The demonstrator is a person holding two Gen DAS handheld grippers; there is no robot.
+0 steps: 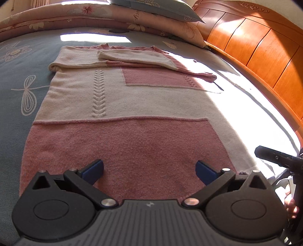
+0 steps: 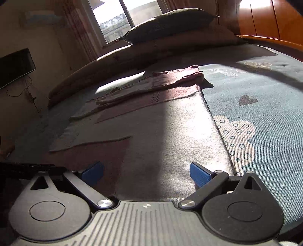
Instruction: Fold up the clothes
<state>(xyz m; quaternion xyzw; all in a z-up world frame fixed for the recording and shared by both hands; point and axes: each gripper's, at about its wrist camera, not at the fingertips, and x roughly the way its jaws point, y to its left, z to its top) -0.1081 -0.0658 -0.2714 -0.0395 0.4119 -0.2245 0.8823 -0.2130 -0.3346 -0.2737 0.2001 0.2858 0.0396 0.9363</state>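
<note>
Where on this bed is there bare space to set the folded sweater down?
Bare bedspread lies left of the sweater, up to the rolled quilt. Another bare strip runs between the sweater's right edge and the wooden headboard. The far end is crowded with pillows. Both hand-held grippers, left and right, hang open over the hem.

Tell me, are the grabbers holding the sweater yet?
No. The left gripper and right gripper are both open and empty, above the sweater's bottom hem.
</note>
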